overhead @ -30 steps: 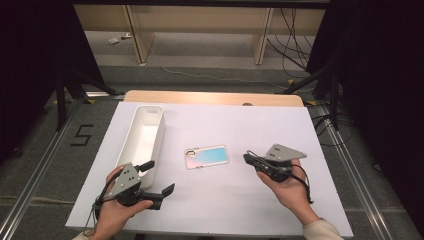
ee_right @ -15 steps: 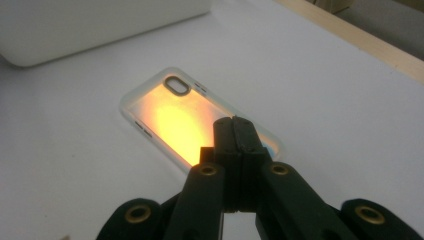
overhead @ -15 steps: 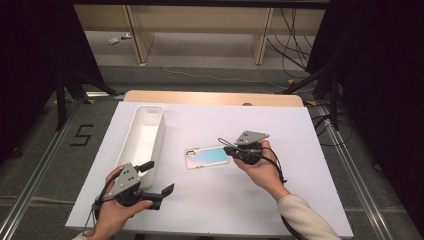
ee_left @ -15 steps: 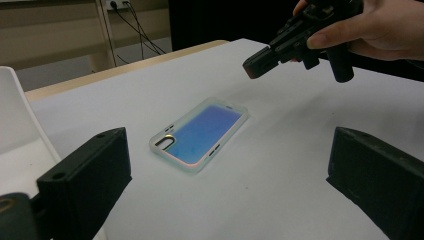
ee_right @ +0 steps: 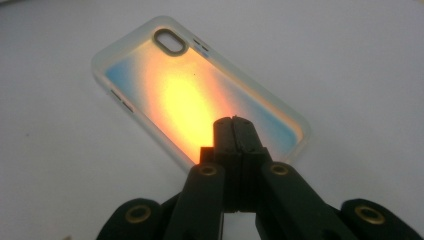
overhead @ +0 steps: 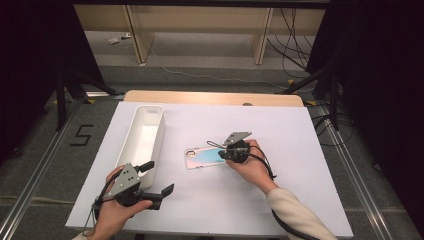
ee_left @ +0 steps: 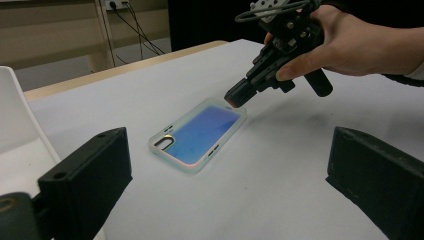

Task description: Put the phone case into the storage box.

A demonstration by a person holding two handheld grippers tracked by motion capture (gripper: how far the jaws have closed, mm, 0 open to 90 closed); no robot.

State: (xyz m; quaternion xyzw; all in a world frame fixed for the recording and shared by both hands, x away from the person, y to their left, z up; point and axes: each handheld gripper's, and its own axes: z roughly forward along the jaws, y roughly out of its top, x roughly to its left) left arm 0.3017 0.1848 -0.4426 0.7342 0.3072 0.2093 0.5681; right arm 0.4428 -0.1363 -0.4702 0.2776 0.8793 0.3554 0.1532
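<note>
A translucent phone case (overhead: 204, 157) with an iridescent blue-to-orange back lies flat on the white table, camera hole toward the left. My right gripper (overhead: 223, 154) is shut with nothing between its jaws. Its closed tips (ee_right: 233, 123) hover at the case's (ee_right: 190, 90) right end, and I cannot tell whether they touch it. In the left gripper view, the right gripper (ee_left: 236, 97) points down at the case (ee_left: 200, 131). My left gripper (overhead: 157, 178) is held open near the table's front left, well away from the case, with nothing between its jaws (ee_left: 230, 150).
A long white bin (overhead: 131, 140) stands at the left of the table, and its wall (ee_left: 15, 115) is close beside my left gripper. A wooden strip (overhead: 210, 97) edges the table's far side. Dark frames and cables lie on the floor beyond.
My right gripper has moved left across the table, from well right of the phone case to its right end. The left gripper and the case have stayed in place.
</note>
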